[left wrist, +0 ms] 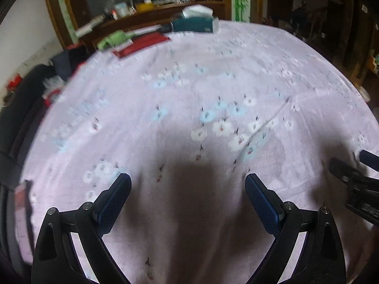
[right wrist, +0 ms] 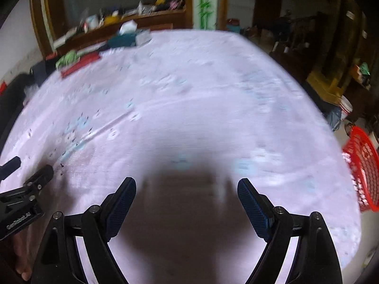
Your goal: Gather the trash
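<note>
Left gripper and right gripper, both spread wide and holding nothing, above the floral-cloth counter. Red basket off the counter's right edge; tissue box at its far edge; no trash discernible in these blurred views.

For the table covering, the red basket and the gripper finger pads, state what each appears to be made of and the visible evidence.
Table covering: probably soft woven cloth, matte, with a printed floral pattern and a crease.
Red basket: likely moulded plastic, with a perforated wall and slight gloss.
Finger pads: apparently blue rubber or textured plastic, with a fine dotted grip surface; exact material unclear.
</note>
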Motion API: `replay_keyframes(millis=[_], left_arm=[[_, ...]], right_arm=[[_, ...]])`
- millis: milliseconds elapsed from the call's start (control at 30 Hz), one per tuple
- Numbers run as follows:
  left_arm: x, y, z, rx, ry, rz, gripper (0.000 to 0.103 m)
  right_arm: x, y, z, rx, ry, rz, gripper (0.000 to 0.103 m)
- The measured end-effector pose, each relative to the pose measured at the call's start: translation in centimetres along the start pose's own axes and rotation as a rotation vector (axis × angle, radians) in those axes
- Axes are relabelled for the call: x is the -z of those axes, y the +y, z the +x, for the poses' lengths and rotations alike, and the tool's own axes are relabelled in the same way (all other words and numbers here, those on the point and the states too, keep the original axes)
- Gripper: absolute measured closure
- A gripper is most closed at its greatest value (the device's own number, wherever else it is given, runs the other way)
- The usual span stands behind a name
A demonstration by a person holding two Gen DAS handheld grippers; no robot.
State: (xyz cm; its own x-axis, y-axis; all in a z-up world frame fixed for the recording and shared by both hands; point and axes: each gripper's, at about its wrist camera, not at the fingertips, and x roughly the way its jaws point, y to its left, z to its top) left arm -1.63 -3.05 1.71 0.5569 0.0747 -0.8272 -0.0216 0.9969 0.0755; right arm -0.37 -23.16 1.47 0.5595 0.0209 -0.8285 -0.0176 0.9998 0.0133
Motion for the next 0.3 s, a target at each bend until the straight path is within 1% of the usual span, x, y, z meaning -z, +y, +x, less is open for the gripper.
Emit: replay_keyframes(millis=[67,100,133,167,200,267,300], left_arm=[[0.2,-0.1,0.5,0.04,0.021,0.013,0.007],[0.2,-0.4,0.4,0.053,0.012,0.031,0.007],[0.1,-0.7,0.3,0.062,0.0,0.04,0.007],[0.1,-1.0,0.4,0.066,-0.006,0.05,0.007],[0.0,-1.3,0.7,0.069,0.001,0.061,0.007],[-0.3,-1.6,1.5,0.084,0.036,0.073,0.007],[-0.6,-1.4,1.6,0.085,0.032,0.066,0.007]], right_arm=[[-0.2,1.2,1.4,0.005,0.032,-0.005,0.013],[-0.4,1.8,2.1,0.029,0.044,-0.008,0.013],[-0.4,2.1,2.4,0.041,0.046,-0.006,0.009],[-0.7,1.9,2.4,0.051,0.036,0.006,0.007],[-0.9,1.9,2.6,0.057,0.035,0.02,0.006],[-1.3,1.7,3.0,0.072,0.047,0.042,0.0],[-1.5,1.5,3.2,0.08,0.059,0.053,0.0]])
